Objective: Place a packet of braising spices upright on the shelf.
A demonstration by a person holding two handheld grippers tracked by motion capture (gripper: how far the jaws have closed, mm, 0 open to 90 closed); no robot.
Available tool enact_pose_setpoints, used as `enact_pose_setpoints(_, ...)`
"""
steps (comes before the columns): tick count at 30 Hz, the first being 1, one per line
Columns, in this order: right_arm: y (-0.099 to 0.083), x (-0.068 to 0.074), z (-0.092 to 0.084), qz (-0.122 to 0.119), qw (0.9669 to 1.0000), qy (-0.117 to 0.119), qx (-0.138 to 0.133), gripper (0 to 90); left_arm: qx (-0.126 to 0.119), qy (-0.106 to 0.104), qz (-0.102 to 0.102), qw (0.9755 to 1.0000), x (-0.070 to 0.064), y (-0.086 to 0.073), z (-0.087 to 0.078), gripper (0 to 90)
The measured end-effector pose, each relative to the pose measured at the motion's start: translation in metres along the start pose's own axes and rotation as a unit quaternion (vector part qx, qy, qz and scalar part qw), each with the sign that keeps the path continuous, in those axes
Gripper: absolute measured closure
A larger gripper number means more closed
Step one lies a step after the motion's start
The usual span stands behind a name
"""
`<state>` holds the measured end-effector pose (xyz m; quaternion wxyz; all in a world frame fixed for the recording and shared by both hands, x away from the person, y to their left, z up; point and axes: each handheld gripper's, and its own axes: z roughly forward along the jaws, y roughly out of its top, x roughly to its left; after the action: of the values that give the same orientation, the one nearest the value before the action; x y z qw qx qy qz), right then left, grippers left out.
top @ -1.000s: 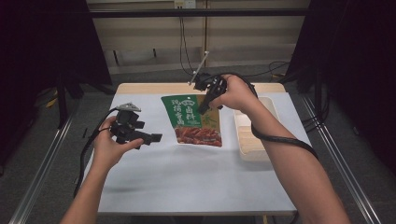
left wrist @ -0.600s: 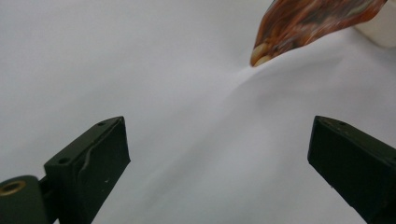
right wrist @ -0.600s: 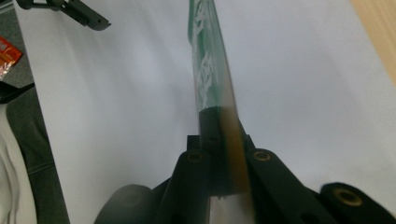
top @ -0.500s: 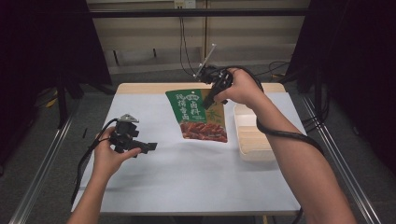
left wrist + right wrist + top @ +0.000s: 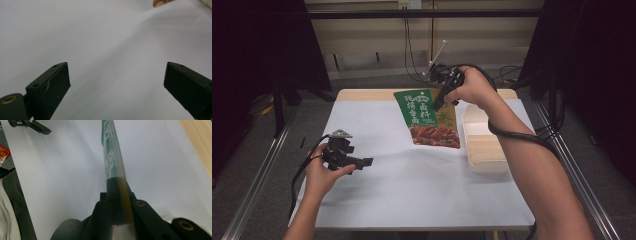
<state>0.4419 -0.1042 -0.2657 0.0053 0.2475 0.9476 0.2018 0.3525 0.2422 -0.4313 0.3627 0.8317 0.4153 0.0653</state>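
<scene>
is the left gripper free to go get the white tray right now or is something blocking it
Probably yes. The left gripper is open and holds nothing, with bare white tabletop between it and the white tray. The green pouch, clamped in the right gripper, hangs farther back, beside the tray.

One surface (image 5: pixel 412 200), covered in white, carries two things: one green food pouch (image 5: pixel 428 117) printed with white characters and a photo of a reddish dish, and one pale, ridged tray (image 5: pixel 484 150) near the right edge. Two hand-held grippers are present, one per hand: the left hand-held gripper (image 5: pixel 362 162) and the right hand-held gripper (image 5: pixel 439 102). Two forearms reach in from the bottom.
</scene>
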Motion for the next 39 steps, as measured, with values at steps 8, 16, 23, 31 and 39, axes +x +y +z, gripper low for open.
enact_pose_setpoints(8, 0.001, -0.01, -0.006, 0.007, 1.0, -0.003, 0.003, 90.0, 0.003, -0.007, -0.001, 1.0, 0.001, -0.005, -0.004, 6.2)
enact_pose_setpoints(16, -0.002, -0.021, -0.016, 0.019, 0.9998, -0.005, -0.003, 90.0, 0.004, -0.011, -0.003, 0.9999, 0.0, -0.008, -0.003, 5.9)
enact_pose_setpoints(23, -0.009, -0.029, -0.025, 0.025, 0.9996, -0.01, -0.008, 90.0, -0.003, -0.009, -0.004, 0.9999, 0.0, -0.009, -0.001, 4.9)
enact_pose_setpoints(31, -0.018, -0.039, -0.033, 0.039, 0.999, -0.015, -0.015, 90.0, 0.003, -0.012, -0.004, 0.9999, 0.001, -0.009, 0.0, 3.8)
enact_pose_setpoints(39, -0.025, -0.045, -0.044, 0.041, 0.9989, -0.02, -0.013, 90.0, 0.004, -0.013, -0.006, 0.9999, 0.001, -0.009, 0.001, 3.6)
